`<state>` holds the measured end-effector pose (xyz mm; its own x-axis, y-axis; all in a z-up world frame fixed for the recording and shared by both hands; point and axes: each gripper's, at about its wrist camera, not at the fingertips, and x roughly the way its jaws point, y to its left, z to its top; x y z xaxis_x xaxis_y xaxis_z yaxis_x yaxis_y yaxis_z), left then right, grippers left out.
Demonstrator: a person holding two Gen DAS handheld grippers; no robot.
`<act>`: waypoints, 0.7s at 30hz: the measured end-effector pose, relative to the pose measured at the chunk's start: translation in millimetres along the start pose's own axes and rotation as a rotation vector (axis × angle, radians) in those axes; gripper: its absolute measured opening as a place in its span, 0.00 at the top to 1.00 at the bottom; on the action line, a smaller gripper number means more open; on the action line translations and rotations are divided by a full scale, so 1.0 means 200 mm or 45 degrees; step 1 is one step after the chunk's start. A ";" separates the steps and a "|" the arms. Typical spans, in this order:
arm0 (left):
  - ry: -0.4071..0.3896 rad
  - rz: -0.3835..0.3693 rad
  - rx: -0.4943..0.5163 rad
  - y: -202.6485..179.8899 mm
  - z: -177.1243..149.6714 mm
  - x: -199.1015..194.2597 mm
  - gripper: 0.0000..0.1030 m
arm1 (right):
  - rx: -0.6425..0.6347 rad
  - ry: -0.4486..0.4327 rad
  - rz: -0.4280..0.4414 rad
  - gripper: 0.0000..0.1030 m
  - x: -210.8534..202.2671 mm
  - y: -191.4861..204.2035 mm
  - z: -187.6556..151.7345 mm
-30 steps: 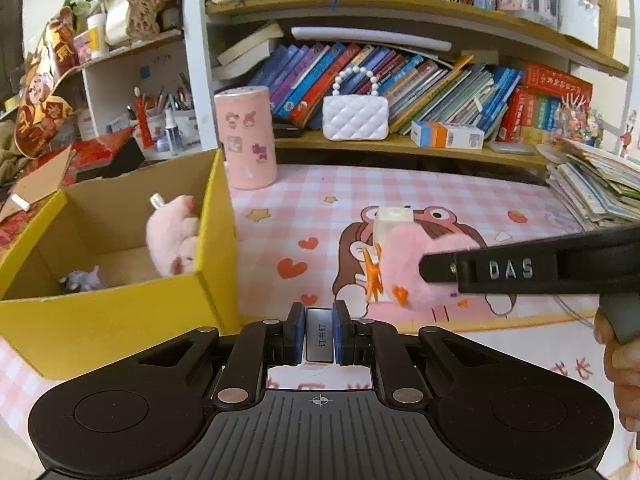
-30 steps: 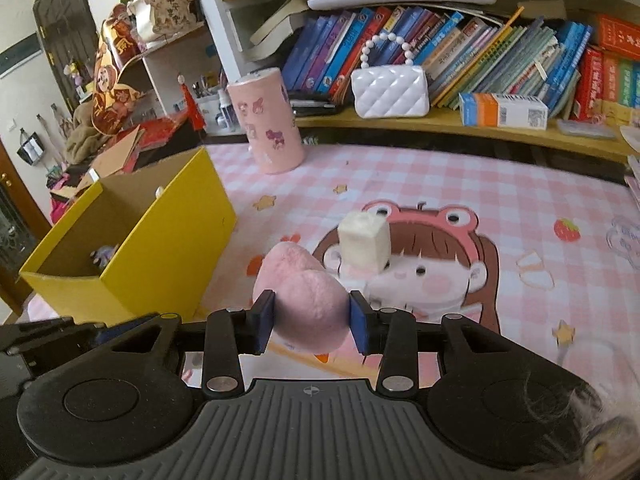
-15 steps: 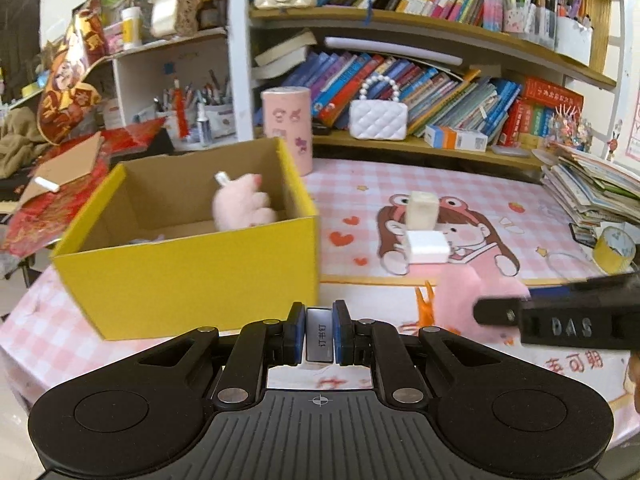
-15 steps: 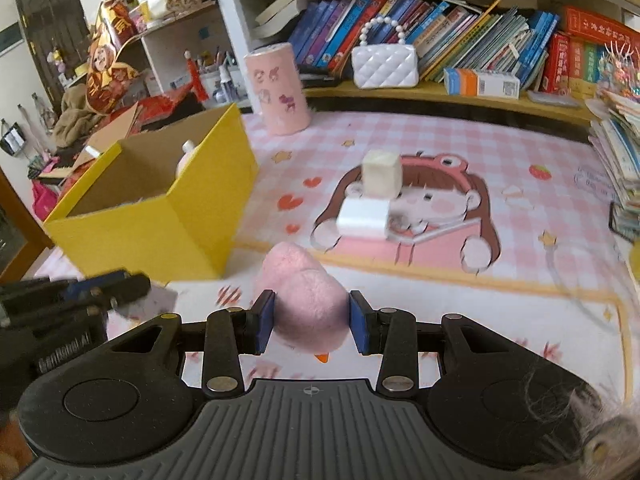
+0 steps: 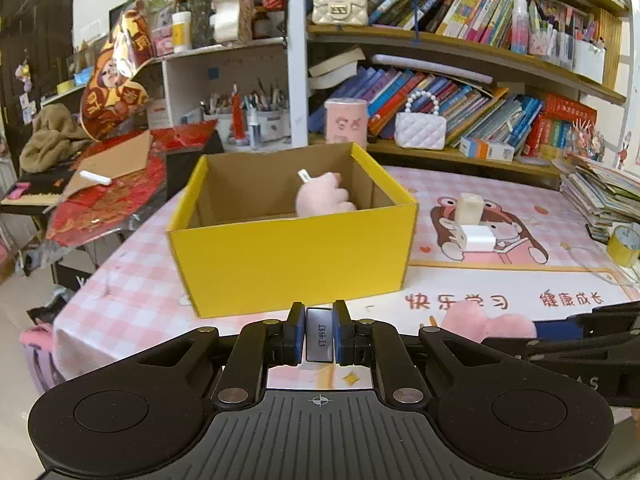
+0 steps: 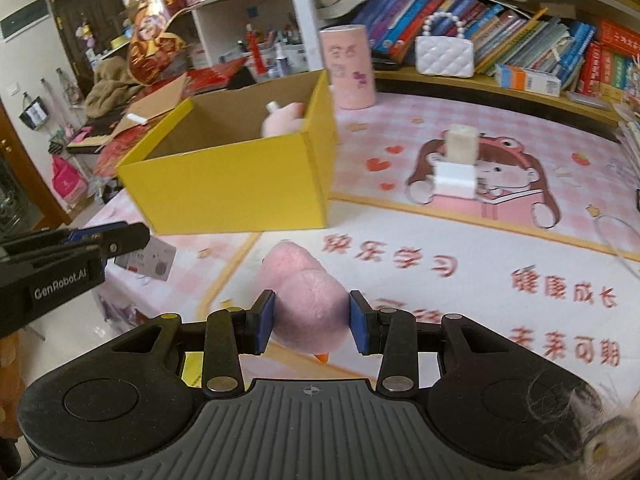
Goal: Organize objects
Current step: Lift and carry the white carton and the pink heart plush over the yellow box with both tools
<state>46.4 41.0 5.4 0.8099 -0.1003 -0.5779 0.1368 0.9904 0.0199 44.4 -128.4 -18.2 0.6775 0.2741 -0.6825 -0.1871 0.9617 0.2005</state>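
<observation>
Distance has opened: I've pulled both grippers back from the open yellow cardboard box on the counter. Left gripper jaws stay clamped on a small grey staple box; right gripper jaws stay clamped on the fluffy pink plush toy. Both loads, I judge, still need boxing.

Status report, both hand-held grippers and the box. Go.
Left hand-held gripper shut on small staple box. Right hand-held gripper shut on pink plush toy. Yellow box open-topped, one pink plush inside. Nothing blocking the box.

both wrist views look down across the yellow box.
</observation>
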 end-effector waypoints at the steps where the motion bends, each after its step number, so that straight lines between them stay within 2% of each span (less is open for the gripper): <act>1: -0.005 0.000 0.002 0.02 0.00 -0.01 0.88 | 0.001 -0.003 0.003 0.65 0.00 0.03 -0.01; 14: -0.099 -0.004 0.032 0.23 0.00 -0.17 0.88 | -0.009 -0.051 0.033 0.65 0.00 0.32 -0.06; 21: -0.188 -0.031 0.024 0.28 0.10 -0.17 0.88 | -0.045 -0.127 0.022 0.65 0.00 0.39 0.05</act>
<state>37.6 98.1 42.0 0.8811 -0.1383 -0.4524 0.1667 0.9857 0.0234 37.2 -53.1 3.6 0.7413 0.2901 -0.6052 -0.2231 0.9570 0.1854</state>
